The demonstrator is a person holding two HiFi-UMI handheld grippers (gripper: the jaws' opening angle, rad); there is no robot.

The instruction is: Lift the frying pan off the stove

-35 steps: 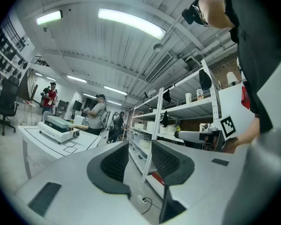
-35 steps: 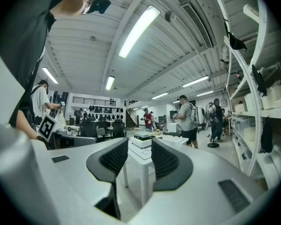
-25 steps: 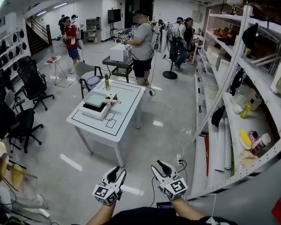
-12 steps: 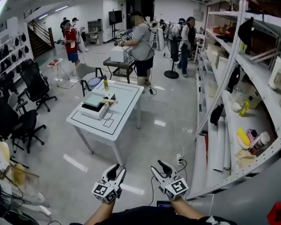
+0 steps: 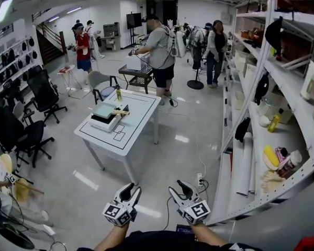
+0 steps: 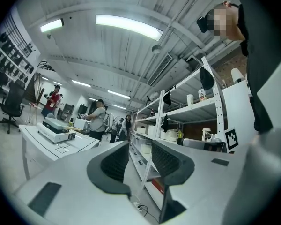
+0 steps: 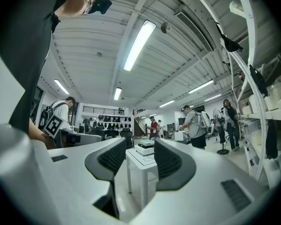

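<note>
I've got the left gripper (image 5: 131, 192) and right gripper (image 5: 178, 188) low, fingers apart on nothing, well apart from the white table (image 5: 138, 132) bearing stove (image 5: 102, 123) and frying pan (image 5: 107, 110).

Open floor (image 5: 199, 122) leads to the table (image 5: 141, 114); shelving (image 5: 290, 127) crowds the right.

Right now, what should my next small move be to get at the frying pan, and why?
Probably step forward toward the white table. The frying pan sits on the stove there, far out of reach; the left gripper and right gripper are low, jaws apart, holding nothing.
</note>
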